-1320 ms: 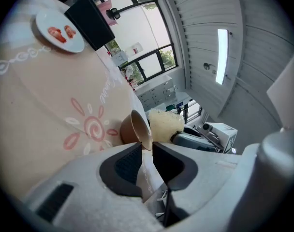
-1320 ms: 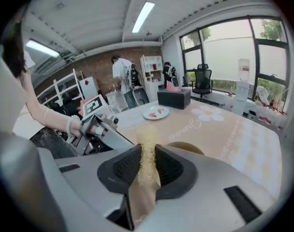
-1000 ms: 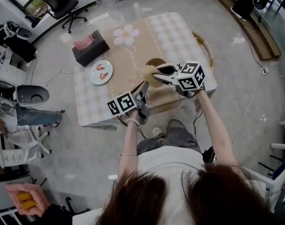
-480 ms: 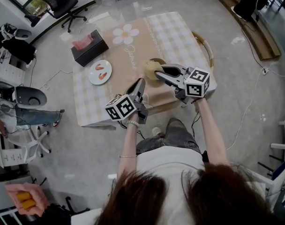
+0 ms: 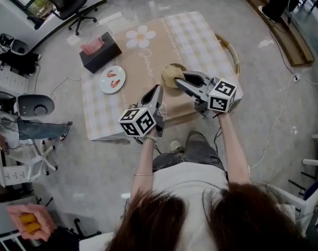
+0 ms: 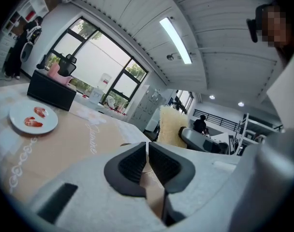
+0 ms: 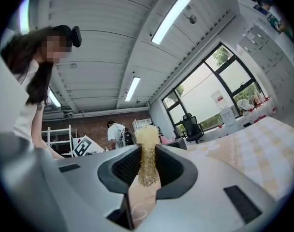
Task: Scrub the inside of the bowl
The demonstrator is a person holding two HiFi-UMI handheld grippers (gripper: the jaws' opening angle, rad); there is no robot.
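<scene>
Bowl (image 5: 178,67) largely hidden behind yellow scrubber (image 5: 170,76); only its brown rim shows.
Right gripper (image 5: 181,79) clamps the scrubber; left gripper (image 5: 158,90), empty, has just been closing, tips all but touching.

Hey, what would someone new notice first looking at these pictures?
The fluffy yellow mesh scrubber pinched in the right gripper's jaws, above the middle of the beige checked tablecloth. Then the white daisy print at the cloth's far end, and the white plate with red food bits on the left, near a black tissue box.
</scene>
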